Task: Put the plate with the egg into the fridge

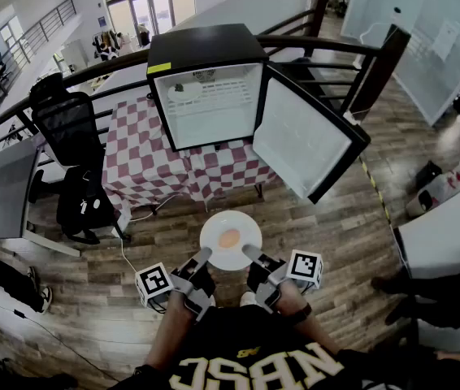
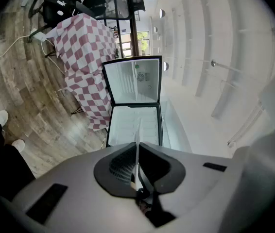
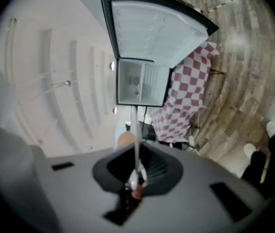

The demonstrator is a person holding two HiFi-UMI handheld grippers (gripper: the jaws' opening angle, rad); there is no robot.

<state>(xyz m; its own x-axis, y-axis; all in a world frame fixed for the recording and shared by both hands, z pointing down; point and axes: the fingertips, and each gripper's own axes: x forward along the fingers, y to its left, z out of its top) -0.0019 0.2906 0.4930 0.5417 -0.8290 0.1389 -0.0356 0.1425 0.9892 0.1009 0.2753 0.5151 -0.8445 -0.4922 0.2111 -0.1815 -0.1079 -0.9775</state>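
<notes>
A white plate (image 1: pixel 215 253) with an orange-brown egg (image 1: pixel 229 238) on it hangs level above the wooden floor, in front of me. My left gripper (image 1: pixel 204 256) is shut on the plate's near left rim, and my right gripper (image 1: pixel 249 253) is shut on its near right rim. In the left gripper view the plate (image 2: pixel 138 147) shows edge-on as a thin white line between the pads of the left gripper (image 2: pixel 137 173). The right gripper (image 3: pixel 136 173) clamps the same thin plate edge (image 3: pixel 136 135), with the egg (image 3: pixel 124 140) just left of it. Ahead stands the small black fridge (image 1: pixel 210 100), its door (image 1: pixel 301 140) swung open to the right.
The fridge stands on a table with a red-and-white checked cloth (image 1: pixel 145 157). A black office chair (image 1: pixel 71 128) and a dark bag (image 1: pixel 84 205) are left of it, and a white cable (image 1: pixel 128 254) runs over the floor. A dark railing (image 1: pixel 336 51) passes behind. A white desk (image 1: pixel 445 238) is at the right.
</notes>
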